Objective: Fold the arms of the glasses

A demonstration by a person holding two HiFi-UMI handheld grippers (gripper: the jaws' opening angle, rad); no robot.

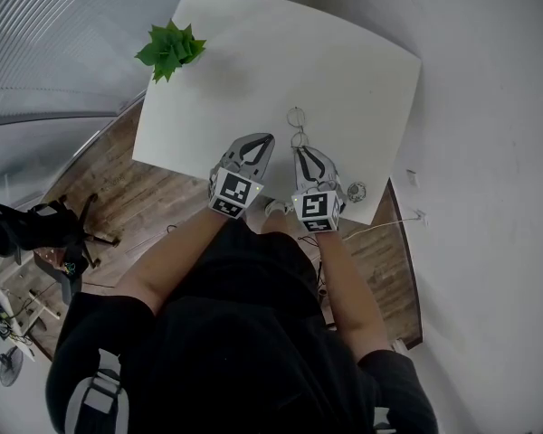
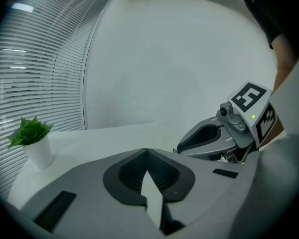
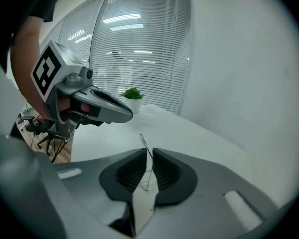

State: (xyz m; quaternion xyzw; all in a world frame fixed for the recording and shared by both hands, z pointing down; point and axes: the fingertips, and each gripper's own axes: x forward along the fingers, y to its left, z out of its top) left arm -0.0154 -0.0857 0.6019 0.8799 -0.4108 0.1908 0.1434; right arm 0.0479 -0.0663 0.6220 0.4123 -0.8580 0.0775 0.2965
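The glasses (image 1: 297, 127) lie on the worktop (image 1: 353, 70), one thin wire arm (image 3: 144, 143) between the narrowed, not-yet-pinching jaws of the right gripper (image 3: 148, 152) — a skewed squeeze could bend it or drag the glasses — since the left gripper (image 2: 147, 151), clenched empty, steadies nothing.

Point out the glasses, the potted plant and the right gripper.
glasses (image 1: 296, 117), head view, on the far lens.
potted plant (image 1: 170, 50), head view, on its green leaves.
right gripper (image 3: 149, 151), right gripper view, midway between its fingertips.
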